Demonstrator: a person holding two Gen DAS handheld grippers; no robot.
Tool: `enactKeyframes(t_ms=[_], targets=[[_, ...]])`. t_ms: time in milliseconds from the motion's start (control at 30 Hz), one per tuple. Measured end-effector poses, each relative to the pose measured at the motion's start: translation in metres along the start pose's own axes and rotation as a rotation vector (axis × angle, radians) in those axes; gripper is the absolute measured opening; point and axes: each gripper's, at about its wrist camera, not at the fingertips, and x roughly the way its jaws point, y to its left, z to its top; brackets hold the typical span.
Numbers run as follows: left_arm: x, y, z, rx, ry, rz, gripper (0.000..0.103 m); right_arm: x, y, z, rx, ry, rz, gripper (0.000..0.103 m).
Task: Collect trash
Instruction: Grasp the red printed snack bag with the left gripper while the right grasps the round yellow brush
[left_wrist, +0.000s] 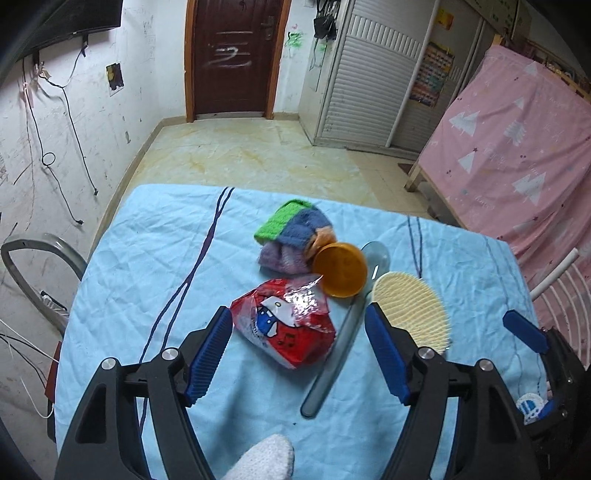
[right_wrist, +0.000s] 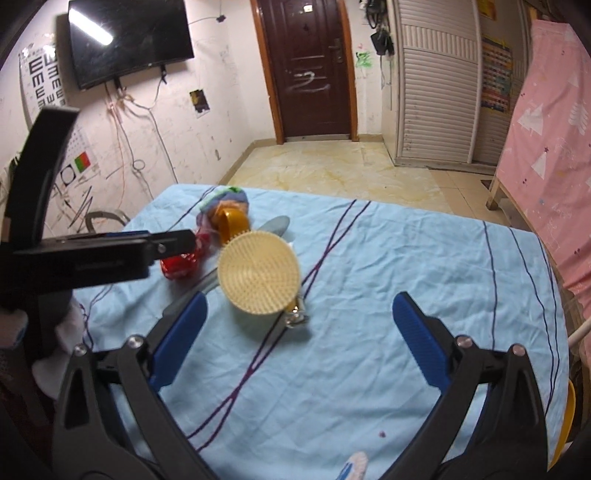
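Note:
A crumpled red snack wrapper (left_wrist: 286, 325) lies on the light blue tablecloth (left_wrist: 147, 258). My left gripper (left_wrist: 297, 314) is open, its blue fingers on either side of the wrapper's near part, just above the cloth. In the right wrist view the wrapper (right_wrist: 179, 264) shows partly behind the left gripper's body (right_wrist: 92, 258). My right gripper (right_wrist: 299, 301) is open and empty above the tablecloth (right_wrist: 369, 332), right of the items.
An orange cup (left_wrist: 341, 269) lies on its side by a folded multicoloured cloth (left_wrist: 291, 236). A grey ladle (left_wrist: 343, 332) and a cream round brush (left_wrist: 410, 310) lie right of the wrapper. The brush (right_wrist: 258, 278) sits near my right gripper's left finger. A pink-covered frame (left_wrist: 517, 147) stands right.

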Motion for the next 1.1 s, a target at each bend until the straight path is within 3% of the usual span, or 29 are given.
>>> enactKeyframes(t_ms=[300,400,533,1067,1100], targets=[[0.022,0.0,-0.002,0.007,0.034,0.025,0.063,0.021,0.011,0.004,-0.055,0.044,0.011,0.097],[0.025,-0.002,-0.002,0.012,0.039,0.032,0.044,0.027,0.014,0.006,-0.072,0.056,0.014,0.097],[0.027,-0.001,-0.003,0.024,0.038,0.033,0.029,0.035,0.018,0.009,-0.089,0.073,0.017,0.097],[0.021,0.023,0.0,-0.058,0.018,-0.026,0.025,0.063,0.029,0.02,-0.13,0.128,0.029,0.096],[0.021,0.023,0.0,-0.06,0.018,-0.028,0.025,0.063,0.029,0.02,-0.13,0.127,0.029,0.092]])
